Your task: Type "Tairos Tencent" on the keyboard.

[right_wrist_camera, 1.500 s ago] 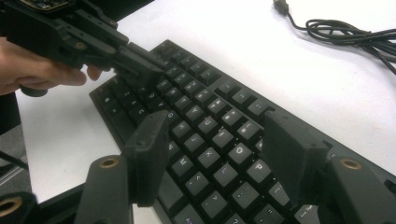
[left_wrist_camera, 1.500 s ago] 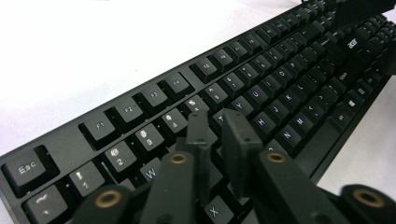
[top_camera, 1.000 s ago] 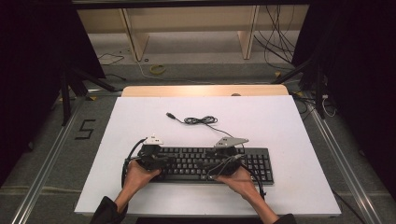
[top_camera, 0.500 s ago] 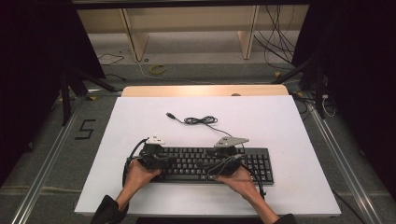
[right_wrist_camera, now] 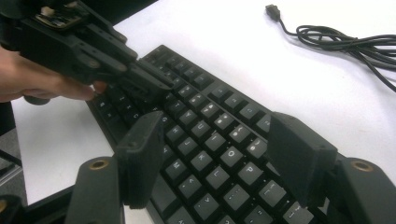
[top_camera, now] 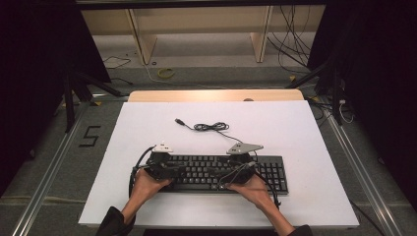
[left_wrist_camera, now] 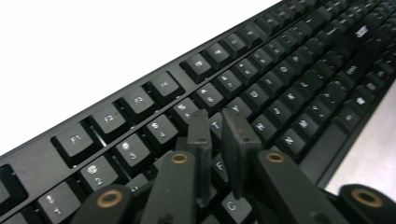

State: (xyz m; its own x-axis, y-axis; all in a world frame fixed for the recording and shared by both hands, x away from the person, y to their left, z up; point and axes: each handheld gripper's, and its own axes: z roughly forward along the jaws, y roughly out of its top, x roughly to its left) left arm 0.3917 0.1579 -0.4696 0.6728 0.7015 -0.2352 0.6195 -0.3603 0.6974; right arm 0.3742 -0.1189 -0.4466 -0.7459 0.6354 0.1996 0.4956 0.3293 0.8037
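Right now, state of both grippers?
Left gripper: jaws just opening, a narrow gap, nothing between, tips over the black computer keyboard.
Right gripper: open wide above the keys, holding nothing.

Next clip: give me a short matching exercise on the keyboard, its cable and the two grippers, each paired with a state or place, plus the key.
Things:
1. left gripper
2. right gripper
3. keyboard
4. cable

States or places:
A. coiled loosely on the white table, beyond the keyboard
B. jaws spread wide above the keys
C. lies flat at the near edge of the table, under both grippers
D. jaws a narrow gap apart, nothing between them, tips over the keys; they have just been opening

Pairs: 1-D, 2-B, 3-C, 4-A
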